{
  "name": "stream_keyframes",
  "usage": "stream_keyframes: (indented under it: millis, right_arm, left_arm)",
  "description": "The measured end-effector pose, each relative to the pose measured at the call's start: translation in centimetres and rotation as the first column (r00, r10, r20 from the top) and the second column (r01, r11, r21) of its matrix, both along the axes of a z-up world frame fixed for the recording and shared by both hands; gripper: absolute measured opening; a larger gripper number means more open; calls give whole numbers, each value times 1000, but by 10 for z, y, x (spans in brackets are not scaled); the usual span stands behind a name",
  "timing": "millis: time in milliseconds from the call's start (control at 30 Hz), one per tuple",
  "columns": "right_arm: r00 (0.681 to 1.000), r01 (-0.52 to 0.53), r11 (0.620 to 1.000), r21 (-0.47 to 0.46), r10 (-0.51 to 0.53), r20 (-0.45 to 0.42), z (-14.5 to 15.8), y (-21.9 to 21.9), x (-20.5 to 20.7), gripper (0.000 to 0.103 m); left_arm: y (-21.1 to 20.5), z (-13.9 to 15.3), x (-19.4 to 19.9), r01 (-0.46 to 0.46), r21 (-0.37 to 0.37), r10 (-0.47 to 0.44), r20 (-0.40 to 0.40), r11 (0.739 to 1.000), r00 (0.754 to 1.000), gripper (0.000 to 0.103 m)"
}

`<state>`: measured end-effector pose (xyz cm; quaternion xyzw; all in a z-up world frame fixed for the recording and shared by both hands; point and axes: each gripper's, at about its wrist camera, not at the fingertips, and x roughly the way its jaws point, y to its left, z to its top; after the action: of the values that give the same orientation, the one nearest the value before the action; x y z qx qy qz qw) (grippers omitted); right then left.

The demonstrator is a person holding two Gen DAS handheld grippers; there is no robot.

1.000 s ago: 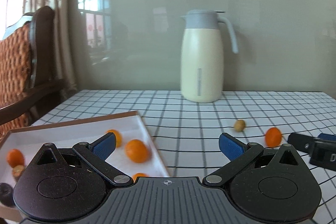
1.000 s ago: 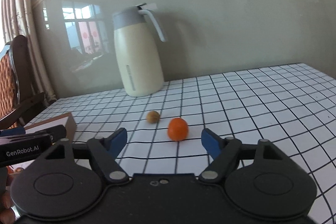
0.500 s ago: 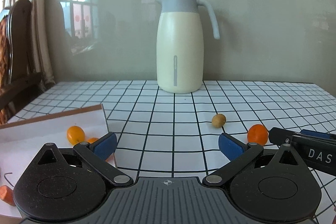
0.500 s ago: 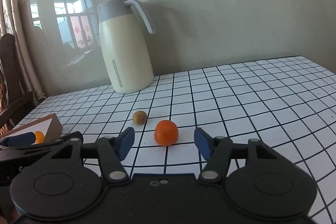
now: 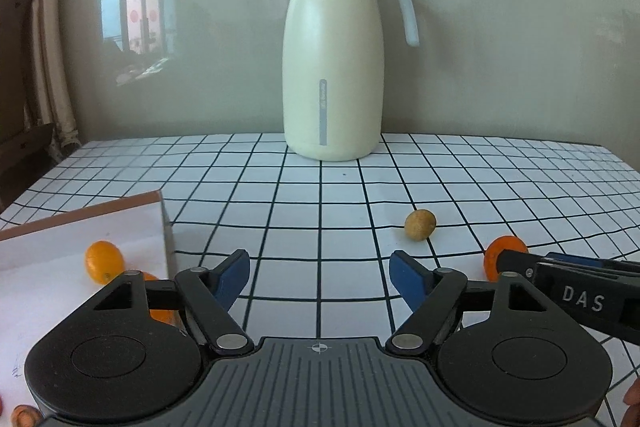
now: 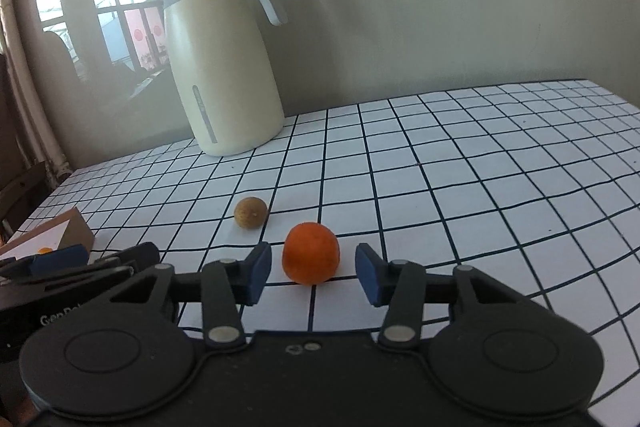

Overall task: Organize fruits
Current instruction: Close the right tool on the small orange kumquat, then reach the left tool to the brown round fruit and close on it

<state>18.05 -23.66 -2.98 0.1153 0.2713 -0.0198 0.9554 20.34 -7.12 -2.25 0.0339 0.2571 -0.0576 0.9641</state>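
Right gripper [image 6: 313,271], nearer than a second ago, is closing around the orange fruit [image 6: 311,253], pads not yet touching, so pickup looks imminent.

White letters "DAS" are showing on the black body of the right hand-held gripper [image 5: 576,297], reaching in to the right of the left hand-held gripper [image 5: 319,277]. In the right wrist view, "GenRo", cut off by the hardware in front, is showing in white on the left one's body. The jug [image 5: 333,67] ahead is carrying a grey strip with small lettering, too fine to read.
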Motion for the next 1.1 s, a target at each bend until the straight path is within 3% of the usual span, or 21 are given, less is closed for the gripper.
stream_keyframes:
  millis: [267,533,700,1100]
  right_arm:
    - [1000,-15,999,-35,15,-9,-2,5,12,32]
    - [1000,-7,1000,-13,7,-18,-6,0,18,25]
    - [1000,17,999,-45,-17,0,-7,-2,17,25]
    - [998,70,997,-19,-70,1,-7,-24,26,25]
  left_arm:
    - [-10,-6,12,20,-5,-20,-17,1000,1000,73]
    - [-21,-9,24,35,-7,-36,-24,999,999,67]
    - [-26,-10,30,42,-18,-42,-29,999,999,67]
    - [-57,-14,49,86,8,-86,-6,996,996,67]
